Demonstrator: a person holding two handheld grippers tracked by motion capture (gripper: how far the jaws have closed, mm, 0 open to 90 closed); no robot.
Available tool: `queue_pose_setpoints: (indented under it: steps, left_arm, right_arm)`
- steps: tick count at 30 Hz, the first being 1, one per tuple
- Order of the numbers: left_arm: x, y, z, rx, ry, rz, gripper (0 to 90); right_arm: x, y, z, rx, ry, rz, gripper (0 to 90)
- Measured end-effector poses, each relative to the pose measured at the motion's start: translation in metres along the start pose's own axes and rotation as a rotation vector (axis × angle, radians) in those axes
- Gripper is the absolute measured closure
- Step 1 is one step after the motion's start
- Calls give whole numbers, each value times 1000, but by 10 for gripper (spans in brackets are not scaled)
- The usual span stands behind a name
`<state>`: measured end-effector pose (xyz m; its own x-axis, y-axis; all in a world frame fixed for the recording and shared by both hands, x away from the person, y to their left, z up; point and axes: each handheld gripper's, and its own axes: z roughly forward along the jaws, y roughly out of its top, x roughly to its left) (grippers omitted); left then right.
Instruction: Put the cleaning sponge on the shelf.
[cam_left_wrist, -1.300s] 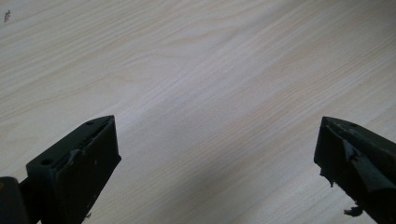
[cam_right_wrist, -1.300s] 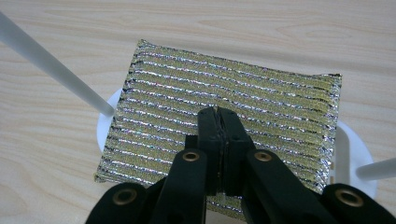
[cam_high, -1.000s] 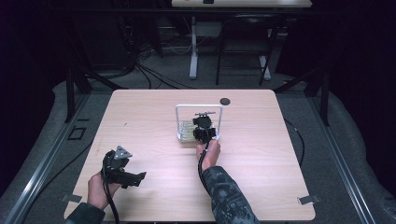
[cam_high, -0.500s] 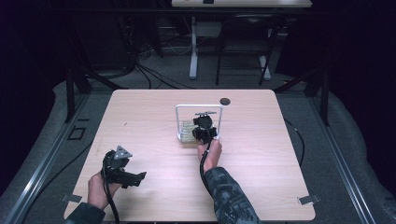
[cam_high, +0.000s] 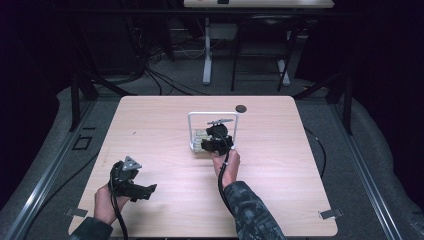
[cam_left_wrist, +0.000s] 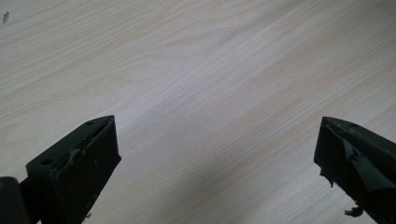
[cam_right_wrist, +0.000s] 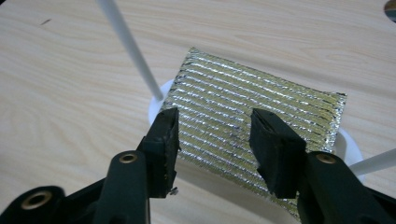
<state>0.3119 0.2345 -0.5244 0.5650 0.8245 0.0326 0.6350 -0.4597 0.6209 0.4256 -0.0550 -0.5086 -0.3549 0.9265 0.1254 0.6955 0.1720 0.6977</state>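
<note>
A shiny silver-gold ribbed pad (cam_right_wrist: 261, 88) lies flat on the wooden table at the foot of a white wire frame (cam_high: 190, 131); from the high view the pad (cam_high: 199, 136) shows inside the frame's base. My right gripper (cam_right_wrist: 215, 123) hovers just over the pad's near edge, jaws apart on either side of its middle, gripping nothing. In the high view the right gripper (cam_high: 206, 145) sits at the frame's front. My left gripper (cam_high: 148, 191) is at the table's front left, wide open over bare wood (cam_left_wrist: 217, 135).
One thin white post (cam_right_wrist: 128, 46) of the frame rises just left of my right jaw, with a round white foot (cam_right_wrist: 156, 105). A small dark disc (cam_high: 241, 108) lies behind the frame. Cables trail from both grippers toward the table's front edge (cam_high: 200, 234).
The right gripper has crept slightly lower and nearer over the pad. The left gripper has stayed where it was.
</note>
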Motion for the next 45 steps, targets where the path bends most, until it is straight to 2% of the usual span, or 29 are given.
queue_pose_setpoints:
  steps: [6, 16, 21, 27, 31, 37, 45]
  left_arm:
    - [0, 0, 0, -1, 4, 0, 0]
    - [0, 0, 0, -7, -1, -6, 0]
    - [-1, 0, 1, -5, -2, -3, 0]
    - [-1, 0, 1, -5, -3, -3, 0]
    - [-1, 0, 1, -2, -6, -2, 0]
    - [-1, 0, 1, 1, -6, 2, 0]
    - [-1, 0, 2, 0, -1, -2, 0]
  right_arm:
    - [0, -1, -13, 6, 50, -35, 426]
    - [-5, -6, -35, 16, 96, -79, 226]
    - [-9, -9, -50, 17, 114, -112, 157]
    - [-12, -15, -63, 28, 128, -152, 138]
    - [-17, -23, -77, 32, 131, -178, 124]
    - [-24, -28, -90, 39, 126, -180, 117]
    - [-45, -47, -108, 59, 109, -172, 96]
